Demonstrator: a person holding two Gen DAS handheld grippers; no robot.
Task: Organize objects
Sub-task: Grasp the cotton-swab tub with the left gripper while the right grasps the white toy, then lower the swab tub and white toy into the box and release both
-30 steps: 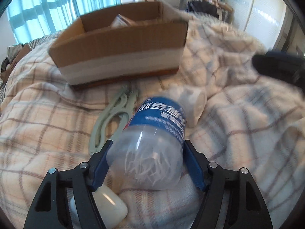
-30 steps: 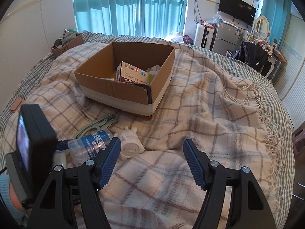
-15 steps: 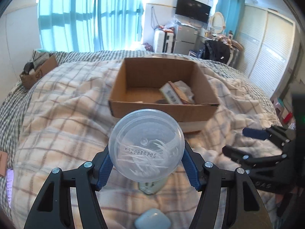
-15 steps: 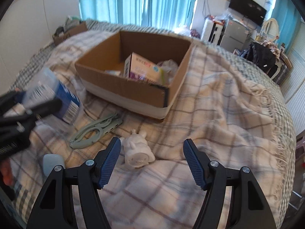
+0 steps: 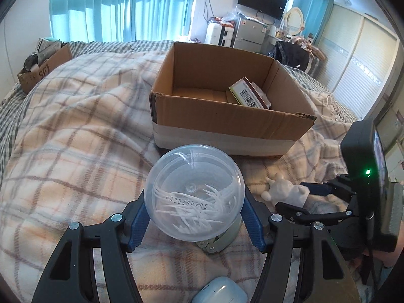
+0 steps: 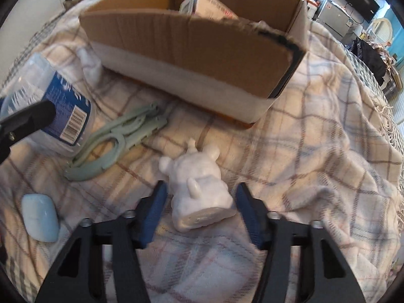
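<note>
- Left wrist view: left gripper (image 5: 194, 217) clamped on clear plastic bottle (image 5: 194, 192), base toward the lens, white sticks loose inside. Bottle is held above the plaid blanket (image 5: 75, 139), short of the cardboard box (image 5: 227, 123).
- Right wrist view: right gripper (image 6: 200, 213) spread apart, blue pads either side of the white animal figurine (image 6: 199, 197) lying on the blanket; no contact visible.
- Green hanger (image 6: 113, 141) and pale blue case (image 6: 40, 217) lie near, still outside the box.
- Judgement: carry the bottle over the near wall before letting go; clear the packet (image 5: 248, 96) already inside.
- Figurine: centre the pads on its body, close gently; glazed surface probably slips.
</note>
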